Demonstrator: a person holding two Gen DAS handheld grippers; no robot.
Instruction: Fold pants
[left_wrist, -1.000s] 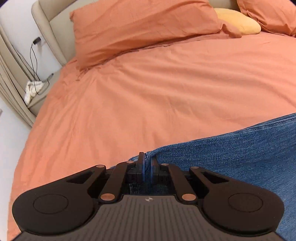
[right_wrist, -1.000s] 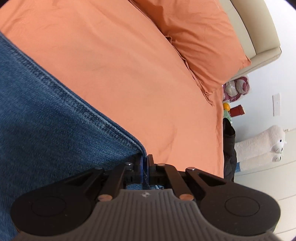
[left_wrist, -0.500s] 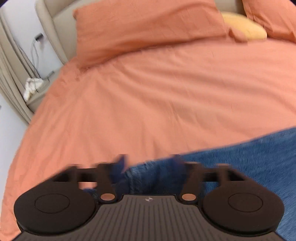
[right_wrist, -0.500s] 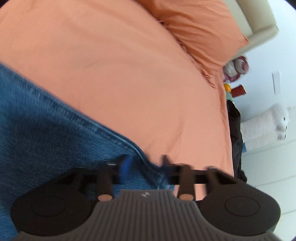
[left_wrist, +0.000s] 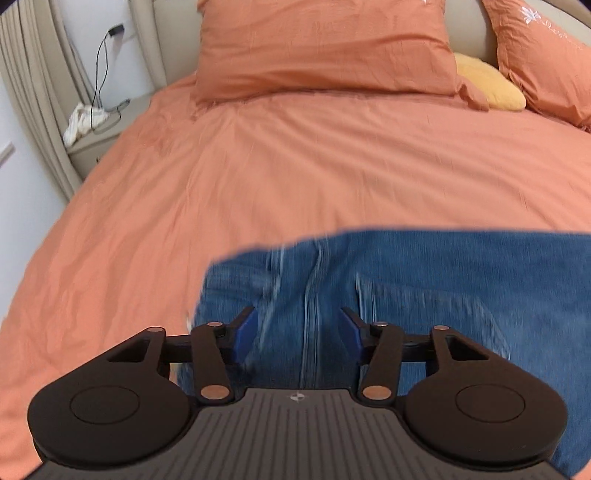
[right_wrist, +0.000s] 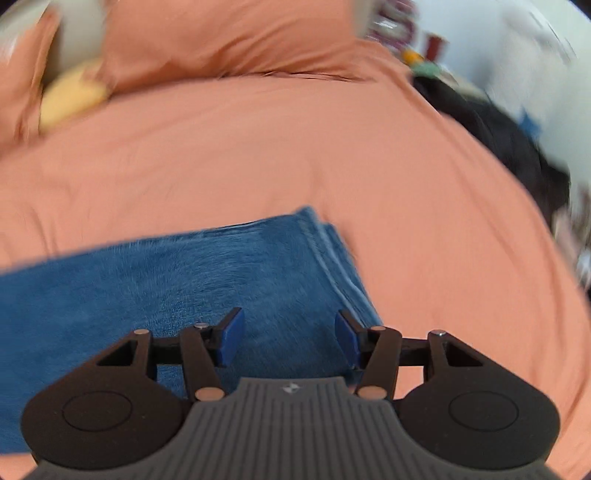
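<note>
Blue denim pants (left_wrist: 406, 280) lie folded flat on the orange bed cover (left_wrist: 295, 158). My left gripper (left_wrist: 298, 328) is open and empty above the left end of the pants. In the right wrist view the pants (right_wrist: 166, 284) show their stacked hems at the right end. My right gripper (right_wrist: 289, 330) is open and empty just above that end. Both views are blurred by motion.
Orange pillows (left_wrist: 321, 44) and a yellow cushion (left_wrist: 487, 85) lie at the head of the bed. A bedside stand with a white cloth and cable (left_wrist: 86, 120) is at the left. Dark clothing (right_wrist: 509, 140) and blurred items sit beyond the bed's right edge.
Both grippers were shut on the edge of the pants a second ago; they opened, let go and pulled back. The pants now lie flat on the bed.
</note>
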